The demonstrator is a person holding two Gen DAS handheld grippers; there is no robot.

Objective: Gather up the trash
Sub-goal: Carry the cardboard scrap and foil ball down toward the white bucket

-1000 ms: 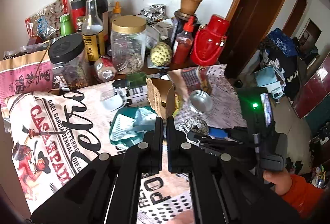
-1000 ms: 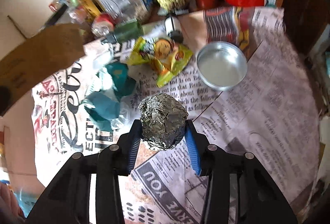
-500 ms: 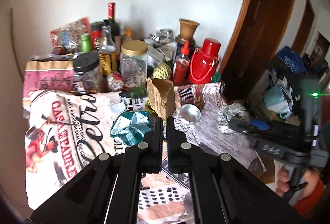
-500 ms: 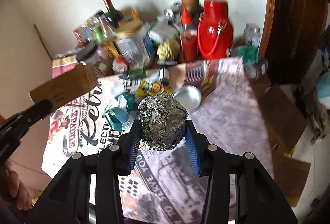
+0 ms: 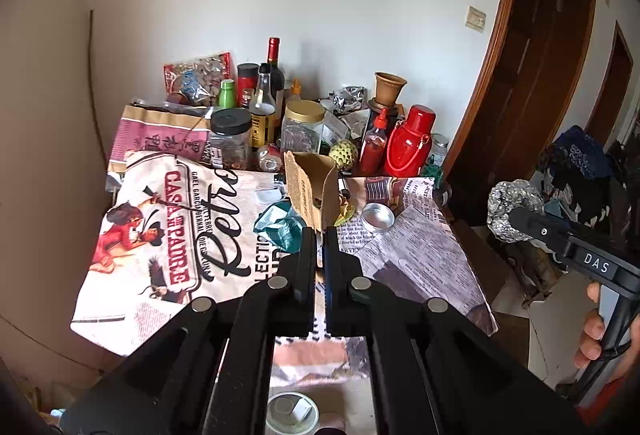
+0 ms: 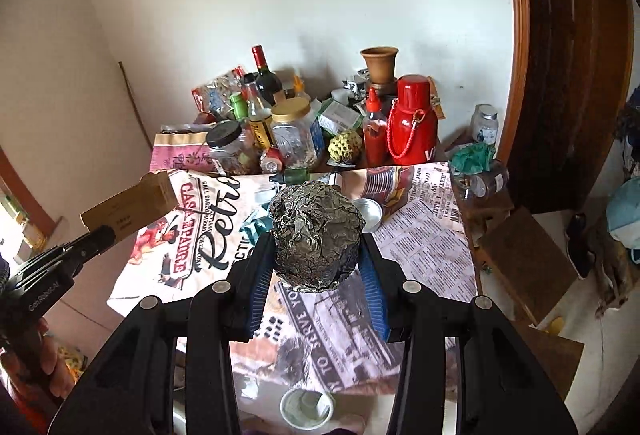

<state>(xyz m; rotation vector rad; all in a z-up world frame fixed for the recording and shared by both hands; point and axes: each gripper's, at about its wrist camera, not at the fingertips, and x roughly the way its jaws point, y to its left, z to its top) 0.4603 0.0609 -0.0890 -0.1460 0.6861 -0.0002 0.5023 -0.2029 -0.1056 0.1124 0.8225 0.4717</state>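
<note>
My left gripper [image 5: 319, 235] is shut on a small brown cardboard box [image 5: 310, 191], held upright above the table; the box also shows in the right wrist view [image 6: 130, 205]. My right gripper [image 6: 318, 255] is shut on a crumpled ball of aluminium foil [image 6: 316, 237], held high above the newspaper-covered table [image 6: 424, 247]. The foil ball also shows in the left wrist view [image 5: 512, 209], out past the table's right edge. On the table lie a crumpled teal wrapper [image 5: 280, 225], a yellow snack wrapper [image 5: 347, 211] and a round metal lid [image 5: 377, 217].
Bottles, jars [image 5: 302, 127], a red flask [image 5: 410, 141], a sauce bottle and a clay pot crowd the table's back edge by the wall. A small white cup [image 6: 307, 409] stands near the front edge. A brown door frame [image 5: 492, 75] and floor clutter lie to the right.
Both grippers have lifted up and back from the table with their loads. The right gripper with the foil ball has swung out to the right of the table.
</note>
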